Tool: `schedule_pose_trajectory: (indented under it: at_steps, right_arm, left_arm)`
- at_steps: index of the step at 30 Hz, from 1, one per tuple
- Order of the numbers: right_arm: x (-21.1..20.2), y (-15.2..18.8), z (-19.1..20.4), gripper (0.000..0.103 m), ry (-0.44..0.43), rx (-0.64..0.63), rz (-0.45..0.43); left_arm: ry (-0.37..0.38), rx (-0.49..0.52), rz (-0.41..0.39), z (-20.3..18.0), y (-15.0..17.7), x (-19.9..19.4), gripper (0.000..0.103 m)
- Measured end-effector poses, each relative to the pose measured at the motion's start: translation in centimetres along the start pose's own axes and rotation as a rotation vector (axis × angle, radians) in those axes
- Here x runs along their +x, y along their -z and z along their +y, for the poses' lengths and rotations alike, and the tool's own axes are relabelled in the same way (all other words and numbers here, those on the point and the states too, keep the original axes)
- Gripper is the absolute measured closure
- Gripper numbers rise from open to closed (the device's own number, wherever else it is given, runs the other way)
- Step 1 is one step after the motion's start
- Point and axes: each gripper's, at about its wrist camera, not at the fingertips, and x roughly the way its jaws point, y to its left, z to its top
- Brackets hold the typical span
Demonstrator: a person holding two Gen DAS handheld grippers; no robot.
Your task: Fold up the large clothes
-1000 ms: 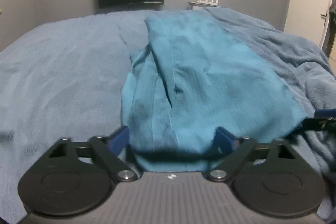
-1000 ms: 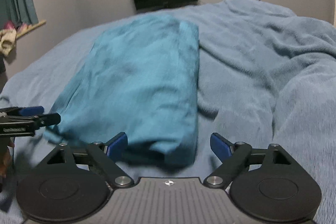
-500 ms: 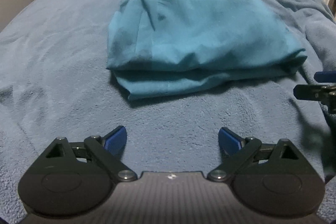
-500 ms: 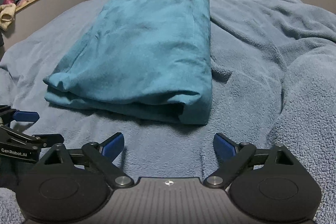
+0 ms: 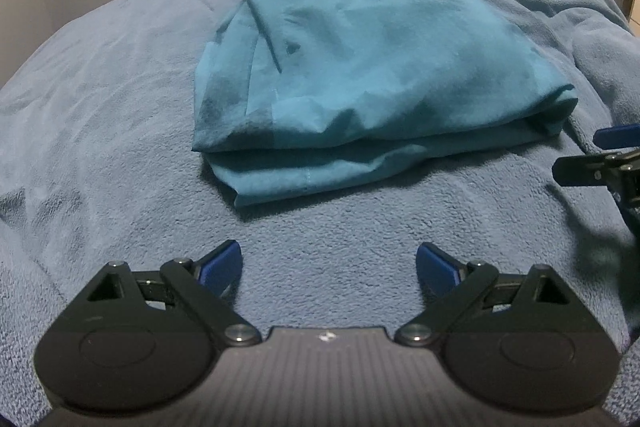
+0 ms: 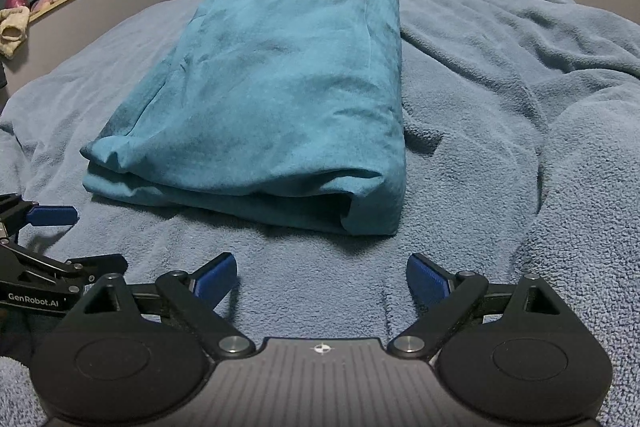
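Blue fleece blanket [image 6: 500,99] covers the whole bed ahead of both tools, rumpled into ridges off to the right of the right gripper [image 6: 320,277]. On it, straight ahead of that gripper and just beyond its fingertips, lies the teal garment [image 6: 272,99], already doubled into a thick rectangular stack. From the left gripper [image 5: 329,265] the same stack sits ahead and a little to the right, its near edge apart from the blue pads.

Judging by how it lies, the folding looks close to done: several layers are stacked, the right side forms a clean rounded fold, and nothing trails onto the blanket. What may be left is one more fold or some tidying, since the near edge gapes open between layers and the left side shows uneven, stepped edges with a seam line. The top surface is mostly flat with soft creases.

Both grippers hover low over the blanket with jaws spread wide and nothing between them. Each tool's tip shows at the edge of the other's view.
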Motion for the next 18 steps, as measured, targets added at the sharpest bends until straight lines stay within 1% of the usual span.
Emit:
schedule_pose_trajectory:
  at_steps: [18]
  right_arm:
    - [-0.07,-0.08,0.13,0.009,0.012,0.001,-0.001]
  left_arm:
    - [0.001,-0.001,-0.002,0.04,-0.19,0.19,0.008]
